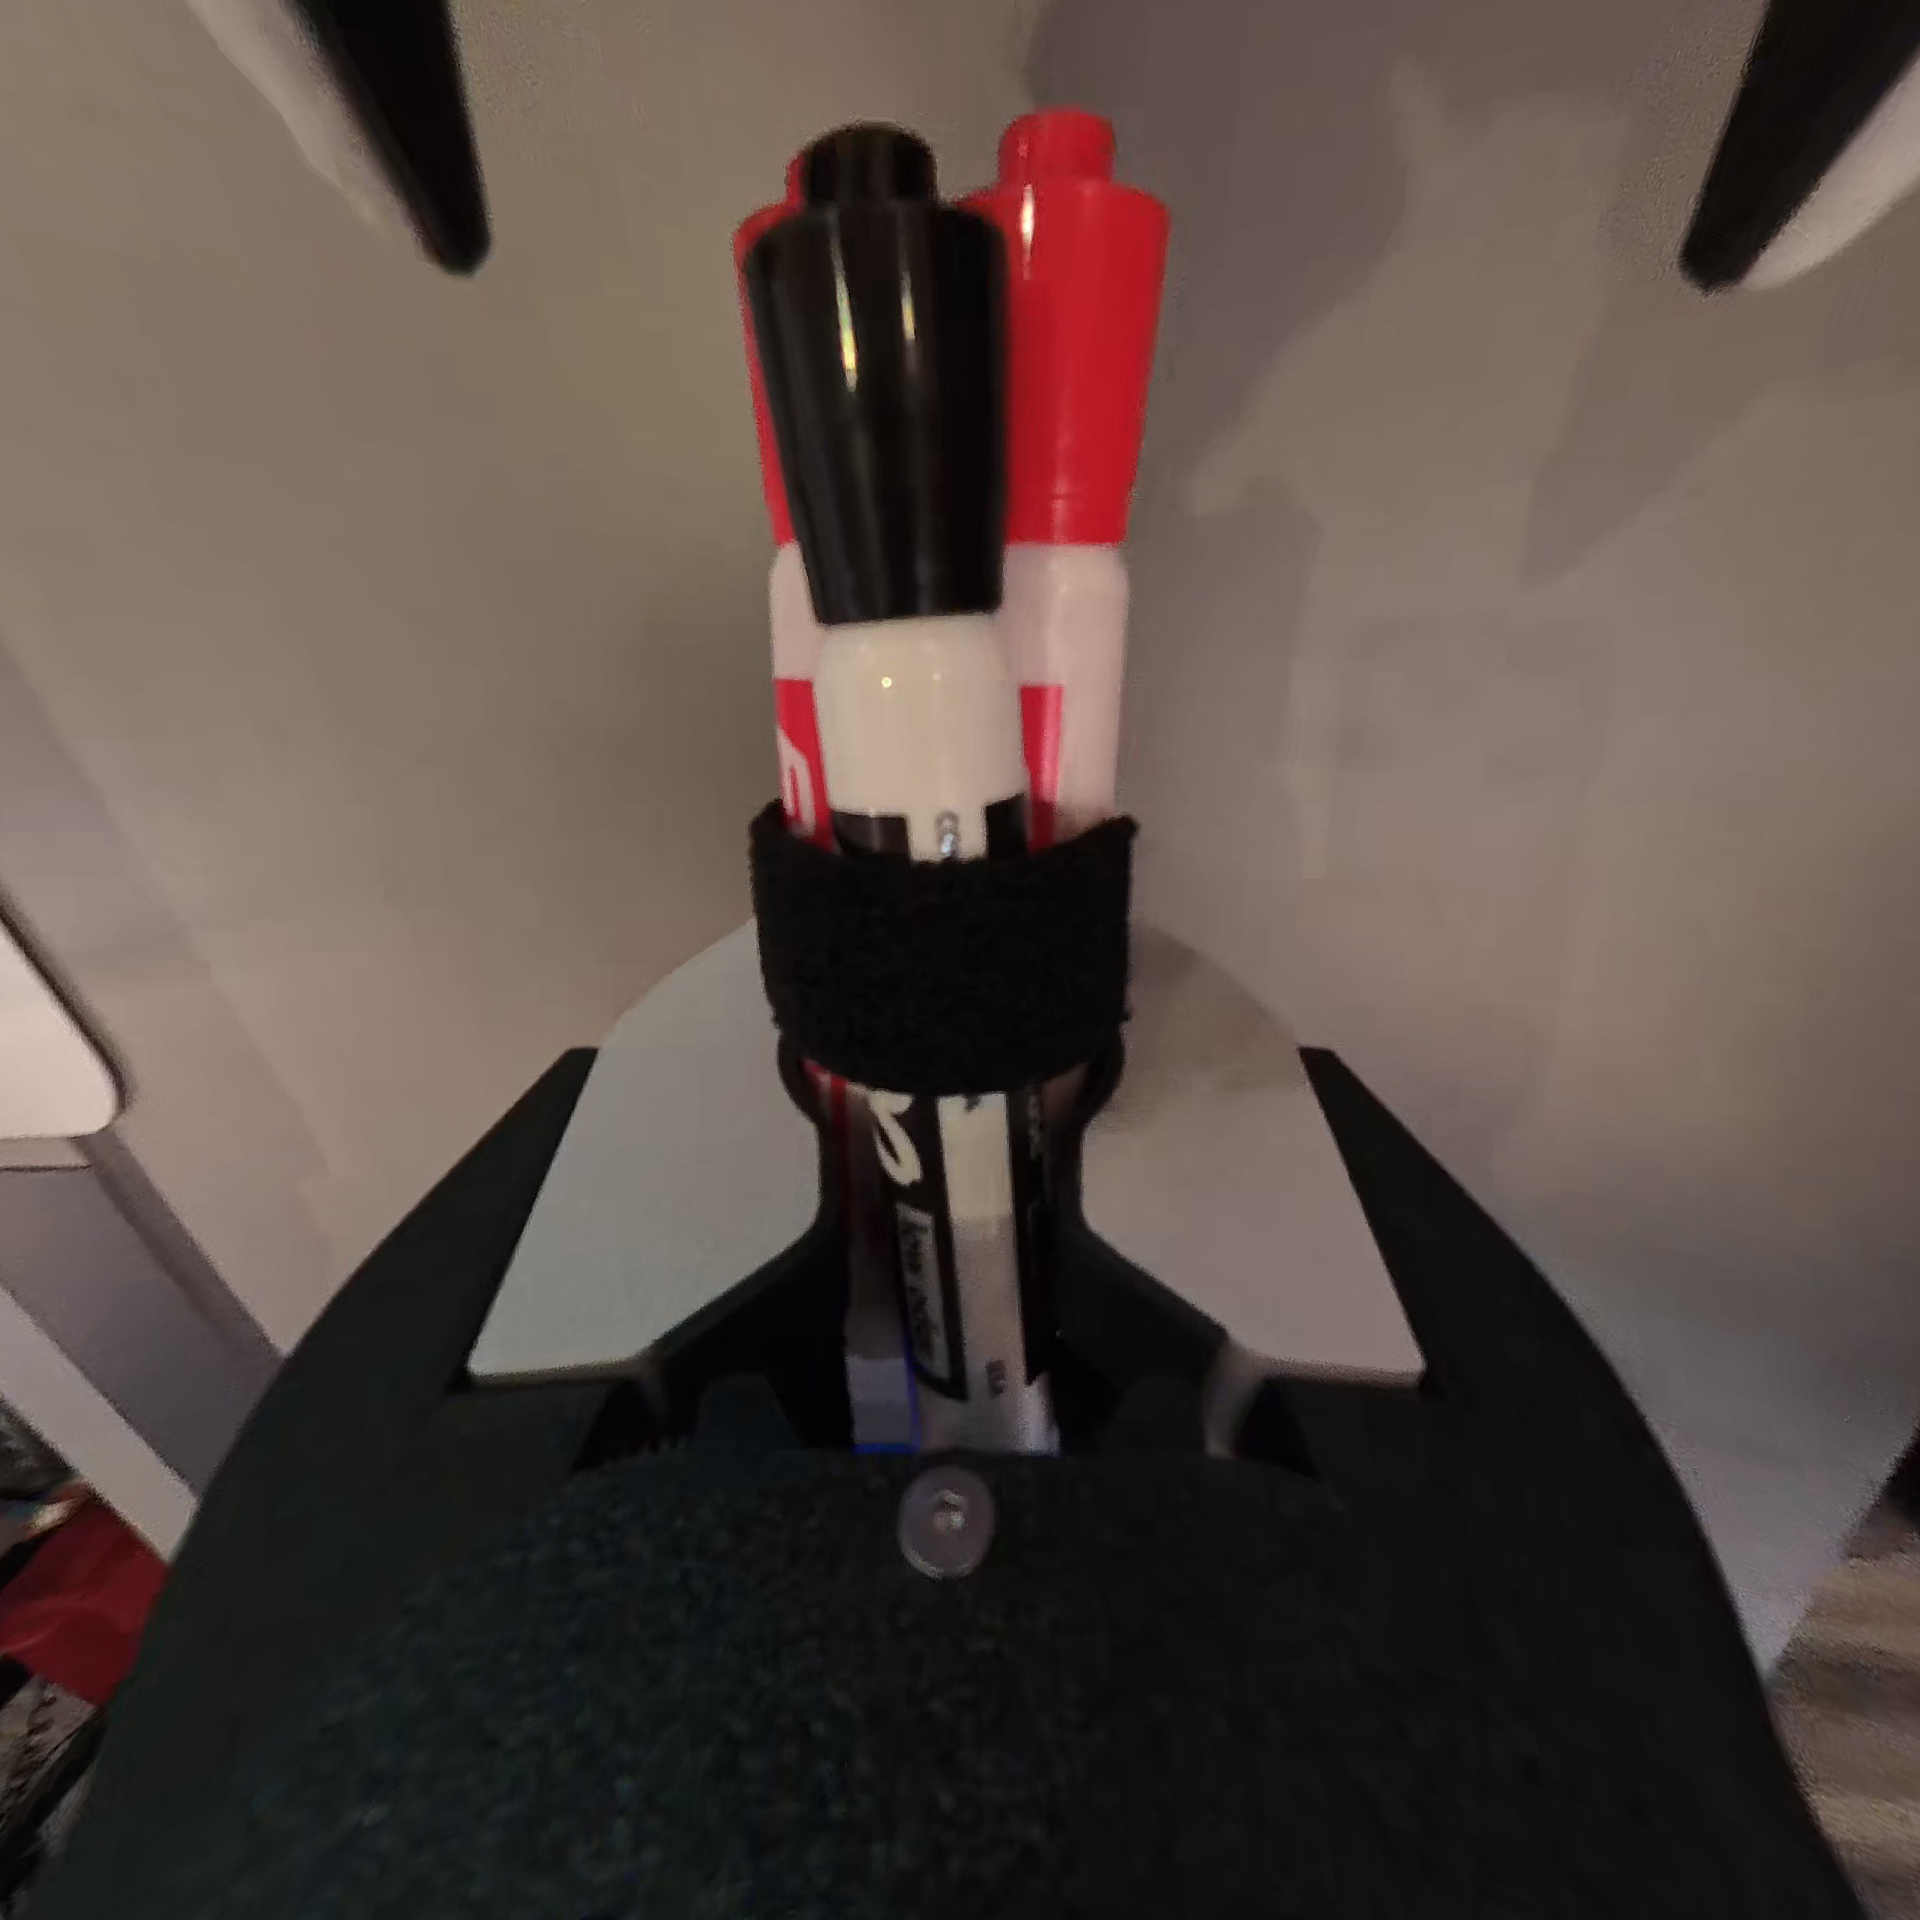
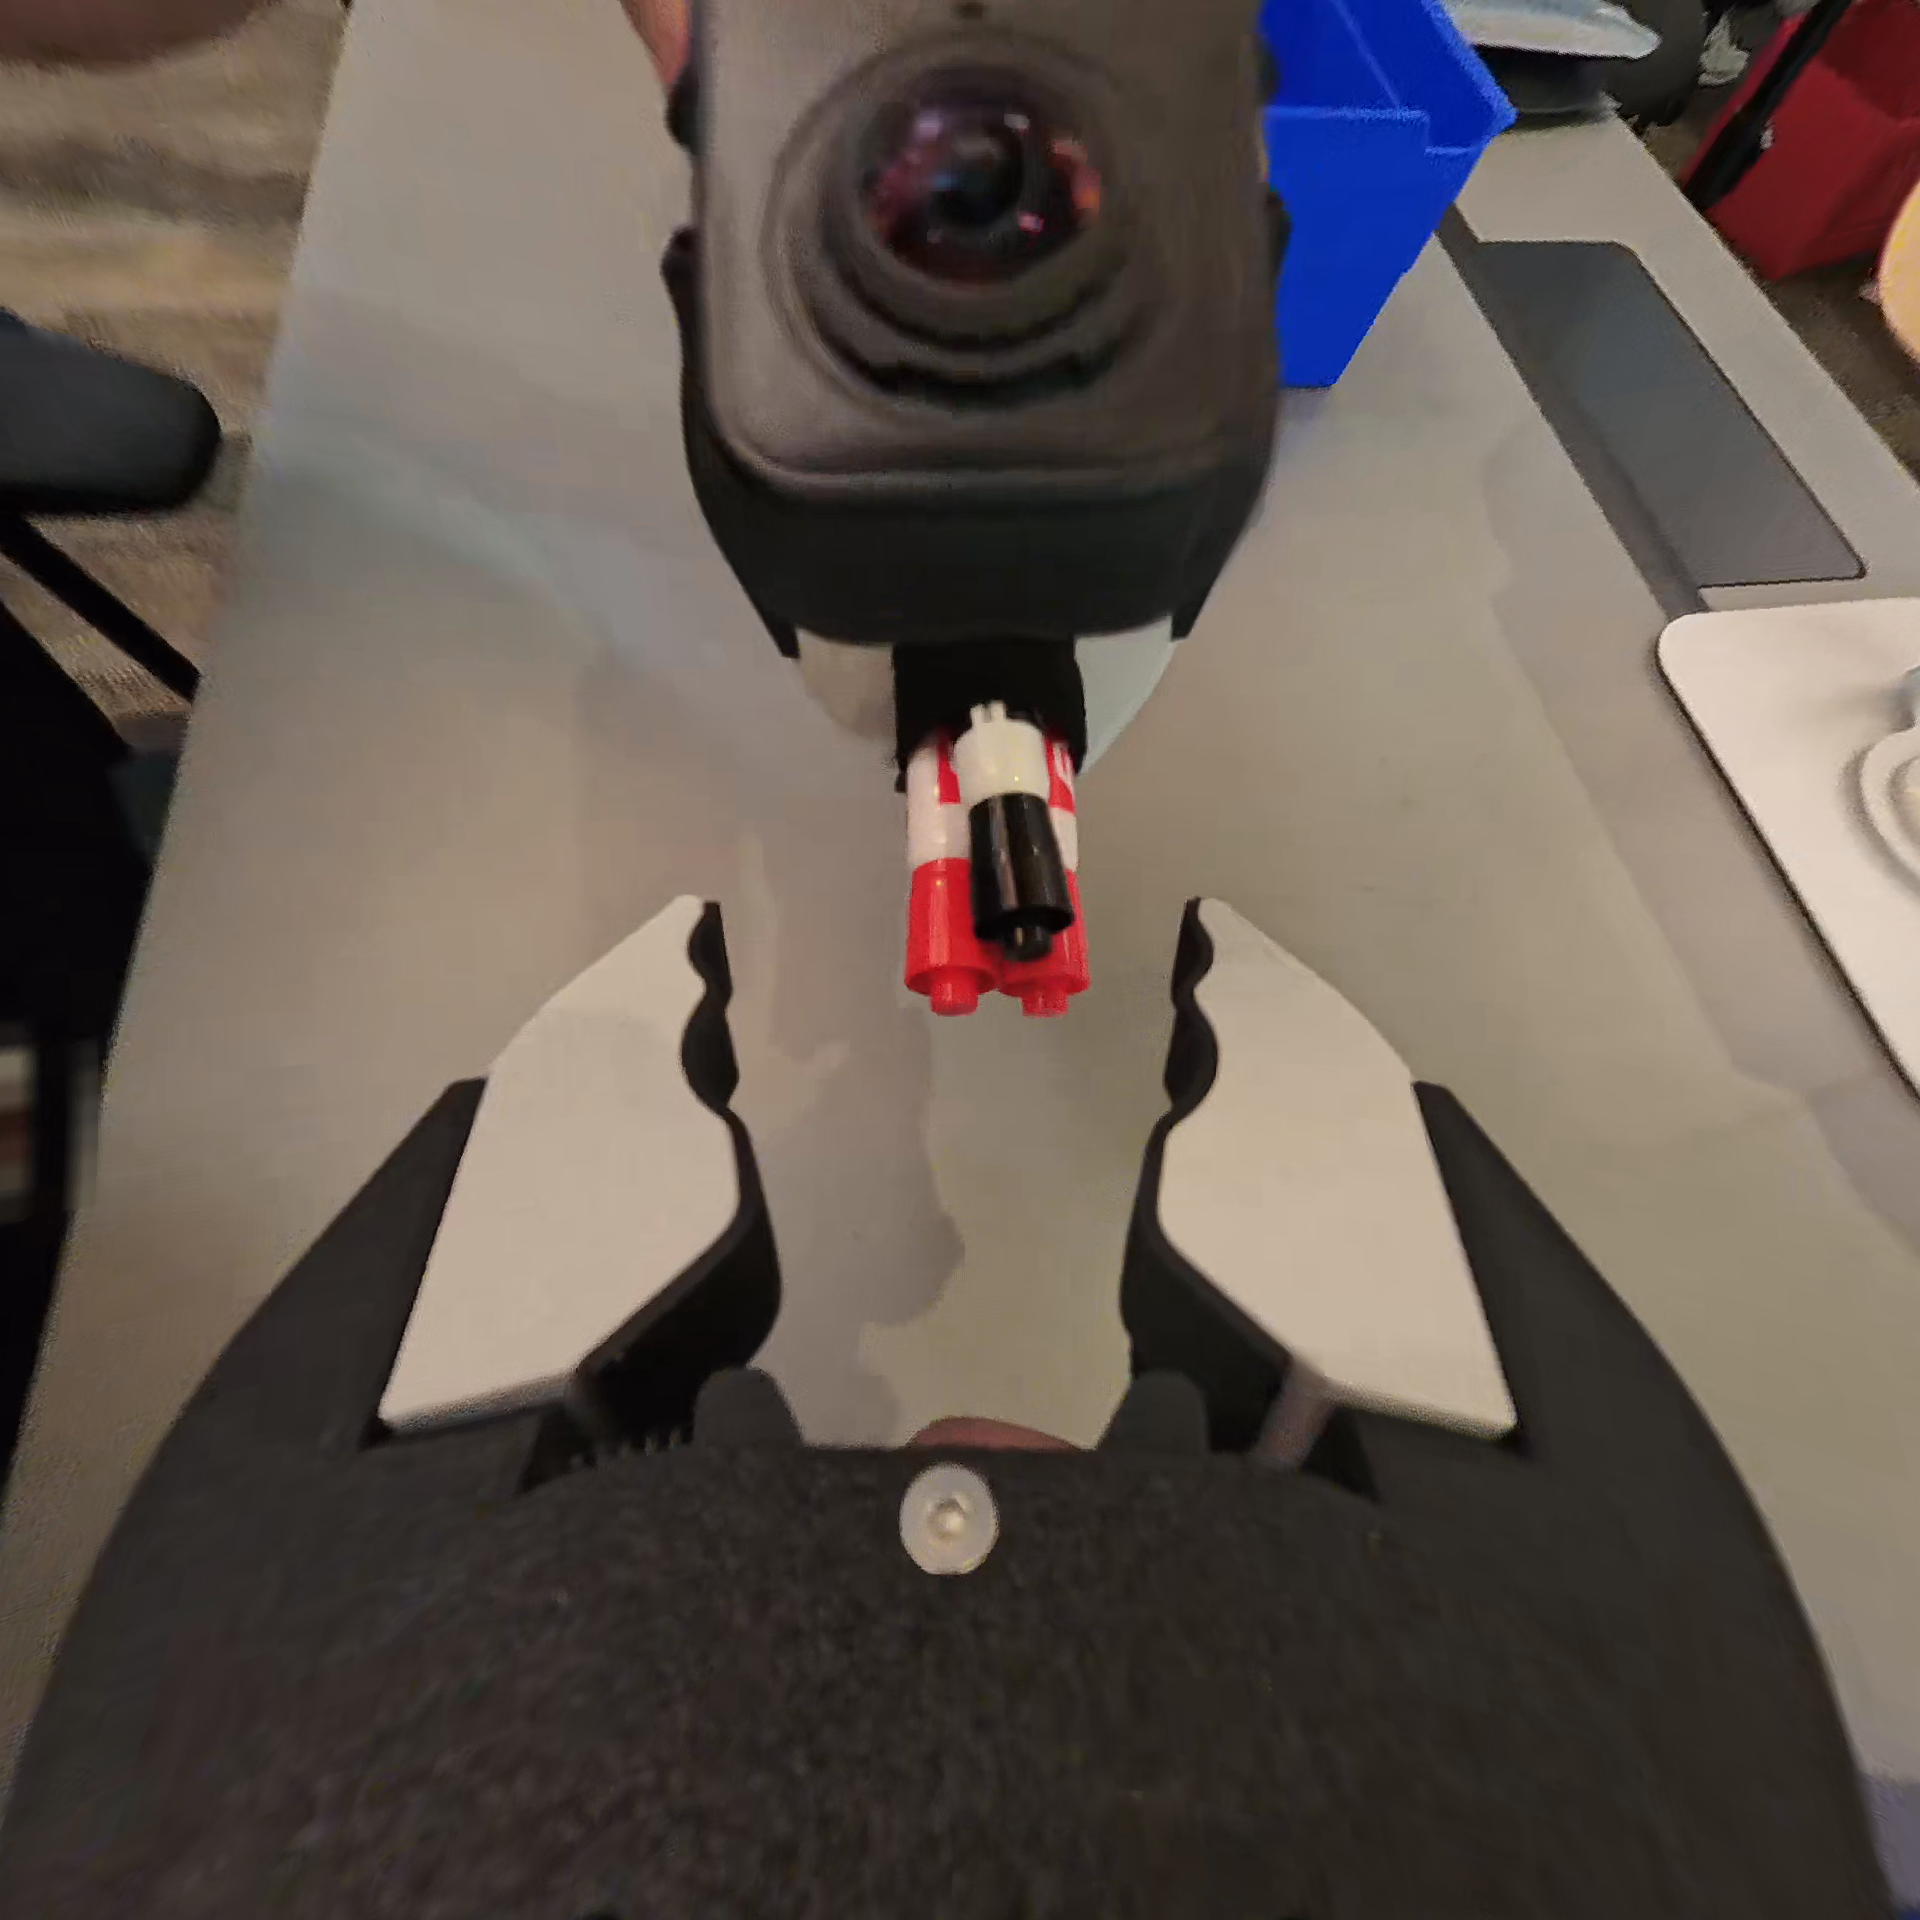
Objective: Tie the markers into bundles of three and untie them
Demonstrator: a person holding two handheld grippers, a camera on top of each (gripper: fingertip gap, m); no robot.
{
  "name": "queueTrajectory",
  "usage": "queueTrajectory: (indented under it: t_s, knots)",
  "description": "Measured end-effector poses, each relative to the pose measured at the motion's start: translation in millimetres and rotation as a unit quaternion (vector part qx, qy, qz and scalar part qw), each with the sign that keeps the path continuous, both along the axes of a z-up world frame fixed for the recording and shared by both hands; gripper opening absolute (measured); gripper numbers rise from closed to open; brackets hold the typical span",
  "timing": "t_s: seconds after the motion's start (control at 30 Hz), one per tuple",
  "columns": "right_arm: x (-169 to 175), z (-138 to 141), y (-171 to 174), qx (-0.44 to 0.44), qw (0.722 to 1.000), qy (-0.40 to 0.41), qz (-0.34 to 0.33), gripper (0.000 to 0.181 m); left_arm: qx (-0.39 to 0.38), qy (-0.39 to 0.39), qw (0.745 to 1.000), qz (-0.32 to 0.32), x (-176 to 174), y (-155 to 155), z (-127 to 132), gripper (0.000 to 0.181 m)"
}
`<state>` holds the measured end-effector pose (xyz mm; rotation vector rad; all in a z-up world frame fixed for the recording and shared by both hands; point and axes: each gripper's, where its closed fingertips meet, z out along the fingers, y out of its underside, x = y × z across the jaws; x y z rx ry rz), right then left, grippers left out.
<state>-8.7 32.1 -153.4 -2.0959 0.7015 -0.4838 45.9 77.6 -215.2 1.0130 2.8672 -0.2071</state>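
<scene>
My left gripper (image 1: pixel 948 1049) is shut on a bundle of three markers (image 1: pixel 914 727), one with a black cap (image 1: pixel 878 416) and two with red caps (image 1: pixel 1091 343). A black strap (image 1: pixel 940 951) is wrapped around the bundle just past my fingers. The caps point away from me, toward the right gripper's fingertips (image 1: pixel 447 208), which show at the top corners. In the right wrist view the bundle (image 2: pixel 997 883) sticks out of the left gripper (image 2: pixel 987 717) toward me. My right gripper (image 2: pixel 951 930) is open and empty, with the cap ends level with its fingertips.
A grey table (image 2: pixel 520 727) lies below. A blue bin (image 2: pixel 1371 187) stands at the back right, beside a dark grey strip (image 2: pixel 1662 416). A white tray (image 2: pixel 1787 790) sits at the right edge. A red bag (image 2: pixel 1818 135) is beyond the table. The grippers' ends are close to 10 centimeters from one another.
</scene>
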Motion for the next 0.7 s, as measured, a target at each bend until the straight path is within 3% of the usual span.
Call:
queueTrajectory:
  t_s: [0.13, 0.4, 0.53, 0.7]
  knots:
    - [5, -6, 1, -0.018, 0.999, 0.021, 0.024, 0.078, 0.012, 0.019, 1.0, 0.004, -5, -5, -1, 0.044]
    - [11, -11, 9, 0.045, 0.991, 0.115, 0.046, 0.059, 0.024, 0.014, 0.999, -0.019, -16, -12, 0, 0.044]
    - [14, -8, -8, 0.053, 0.991, 0.119, 0.006, 0.062, 0.035, 0.004, 0.999, -0.024, -16, -8, -1, 0.044]
    - [2, -16, -46, 0.044, 0.988, 0.112, -0.098, 0.066, 0.049, 0.01, 0.999, 0.01, -5, -8, -18, 0.044]
